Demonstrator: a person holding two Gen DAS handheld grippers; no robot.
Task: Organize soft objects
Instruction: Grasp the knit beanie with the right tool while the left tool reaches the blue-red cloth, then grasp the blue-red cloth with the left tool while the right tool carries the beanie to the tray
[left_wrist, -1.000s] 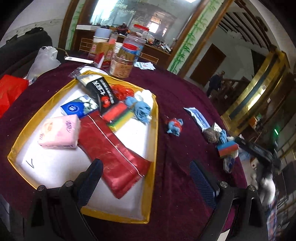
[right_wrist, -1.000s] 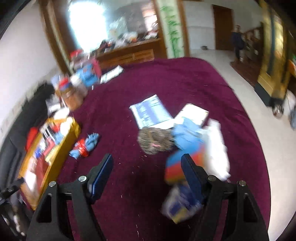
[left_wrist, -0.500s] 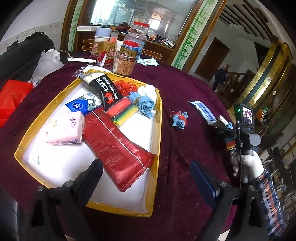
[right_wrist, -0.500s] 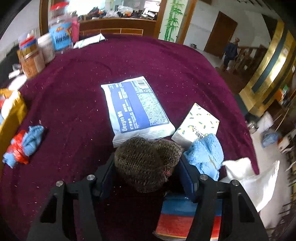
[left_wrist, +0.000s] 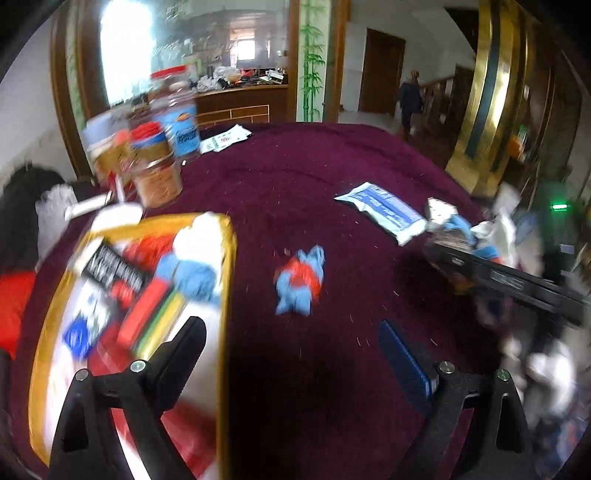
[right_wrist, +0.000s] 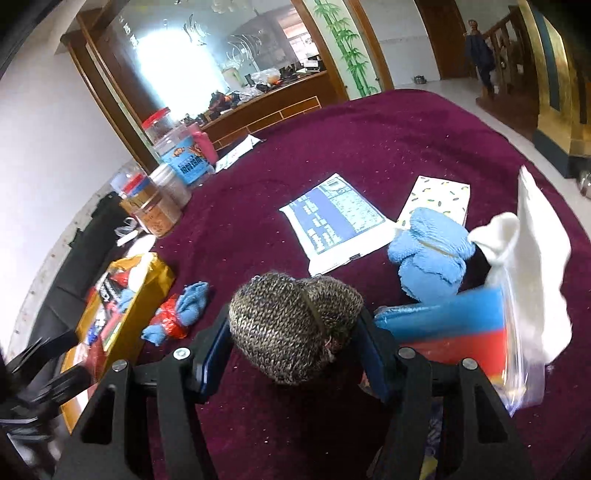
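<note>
My right gripper (right_wrist: 295, 350) is shut on a brown knitted sock ball (right_wrist: 291, 325) and holds it just above the maroon table. A blue cloth bundle (right_wrist: 430, 254), a white sock (right_wrist: 498, 232) and a bagged blue-and-red item (right_wrist: 454, 332) lie to its right. A blue-and-red sock bundle (left_wrist: 301, 284) lies ahead of my open, empty left gripper (left_wrist: 291, 354); it also shows in the right wrist view (right_wrist: 177, 314). The yellow tray (left_wrist: 227, 288) on the left holds several soft packs and cloths.
A blue-and-white tissue pack (right_wrist: 340, 221) and a patterned white pack (right_wrist: 439, 199) lie behind the sock ball. Jars (left_wrist: 159, 173) stand at the table's far left. The right gripper's body (left_wrist: 517, 284) reaches in from the right in the left wrist view.
My right gripper has closed on the brown sock ball and lifted it slightly. My left gripper has swung right, from over the tray toward the blue-and-red bundle.
</note>
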